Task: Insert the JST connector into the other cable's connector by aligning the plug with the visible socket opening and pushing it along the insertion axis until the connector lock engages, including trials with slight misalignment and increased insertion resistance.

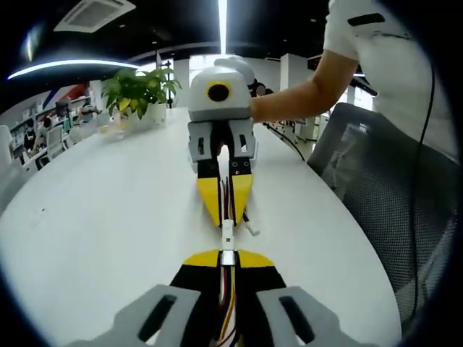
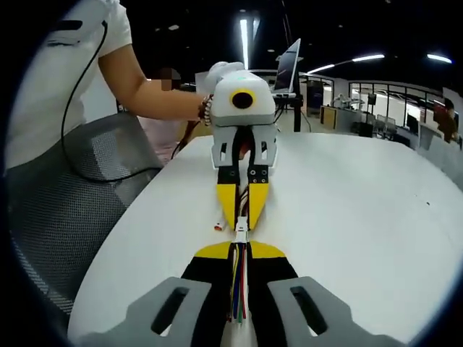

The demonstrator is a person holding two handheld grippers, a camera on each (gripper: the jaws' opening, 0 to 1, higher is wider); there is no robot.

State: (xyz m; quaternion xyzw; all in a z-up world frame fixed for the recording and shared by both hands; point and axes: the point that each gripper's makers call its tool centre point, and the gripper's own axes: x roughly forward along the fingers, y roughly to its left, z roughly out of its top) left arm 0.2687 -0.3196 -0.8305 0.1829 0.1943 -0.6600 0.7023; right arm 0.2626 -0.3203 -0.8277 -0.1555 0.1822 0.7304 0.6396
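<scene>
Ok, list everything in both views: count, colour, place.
Connectors: two, white, meeting between the claw tips, above the table.
Cables: two multicoloured wire bundles, one running back through each claw.
Loose connector end: one, white with red, hanging beside the left claw.
Table: one, white, under both claws.
Potted plant: one, green, far end of table.
Mesh chair: one, grey, beside the table.
Laptop: one, open, far table edge.
Left claw: yellow tips, shut on its cable.
Right claw: yellow tips, shut on its cable.

Two small white connectors [image 1: 228,244] meet end to end, in a straight line above the white surface [image 1: 108,217]. Thin coloured wires [image 2: 238,285] run from each.
</scene>
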